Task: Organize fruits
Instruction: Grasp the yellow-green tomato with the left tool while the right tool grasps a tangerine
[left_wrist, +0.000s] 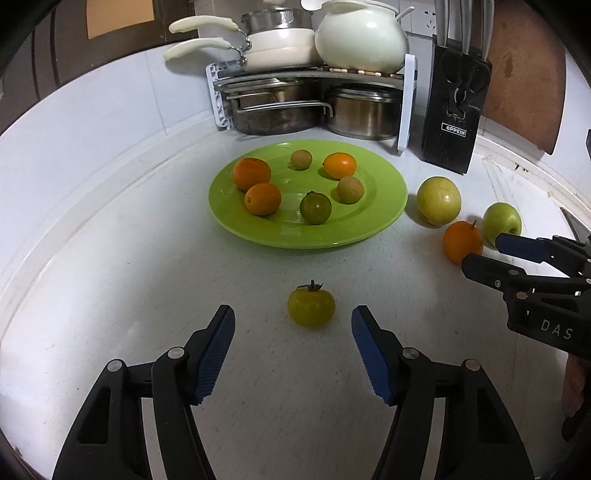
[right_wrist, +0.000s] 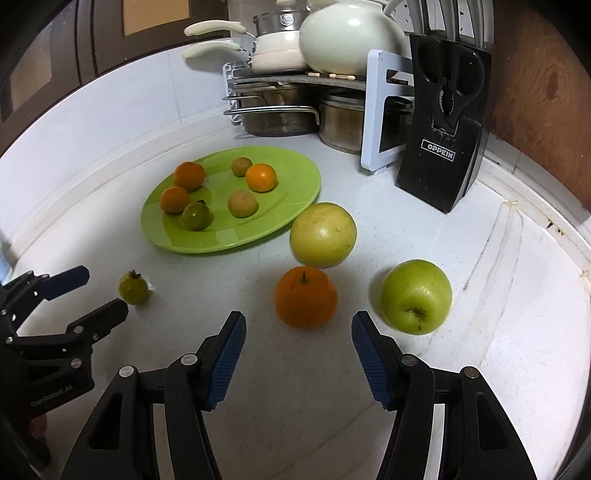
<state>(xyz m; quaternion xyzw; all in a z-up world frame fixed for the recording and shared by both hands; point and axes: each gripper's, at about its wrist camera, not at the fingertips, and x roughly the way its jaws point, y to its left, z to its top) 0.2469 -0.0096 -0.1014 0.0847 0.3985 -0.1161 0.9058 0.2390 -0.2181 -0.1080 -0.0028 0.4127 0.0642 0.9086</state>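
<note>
— Blue ribbed pads (left_wrist: 216, 354) of the left gripper (left_wrist: 293, 321) fill the bottom of its own view, jaws spread wide and empty. What sits between them?

— Just ahead of the tips, a small yellow-green tomato (left_wrist: 311, 304) with its dark stem up, alone on the white counter (left_wrist: 110, 295) and not yet touched. The green plate (left_wrist: 388, 206) lies beyond it, already carrying three small oranges, two tan round fruits and a darker green tomato (left_wrist: 315, 208).

— And the right gripper (right_wrist: 298, 332)?

— Also spread and holding nothing. It faces the stemmed orange (right_wrist: 305, 296), which sits just ahead of its tips. The green apple (right_wrist: 416, 295) is just beside that orange on the right, and a large yellow-green fruit (right_wrist: 323, 234) sits behind, close to the plate's edge (whether it touches the rim, I cannot tell).

— So how should the left side take the tomato?

— My judgement: slide forward until the pads flank its widest part, keep the tips low to the counter, then close gently. It looks soft and smooth, so a hard squeeze could bruise it or squirt it out forwards. Lift straight up before travelling.

— Where to set it down?

— Probably on a bare patch of the plate near the other tomato, lowered fully before release so it does not roll into its neighbours.
</note>
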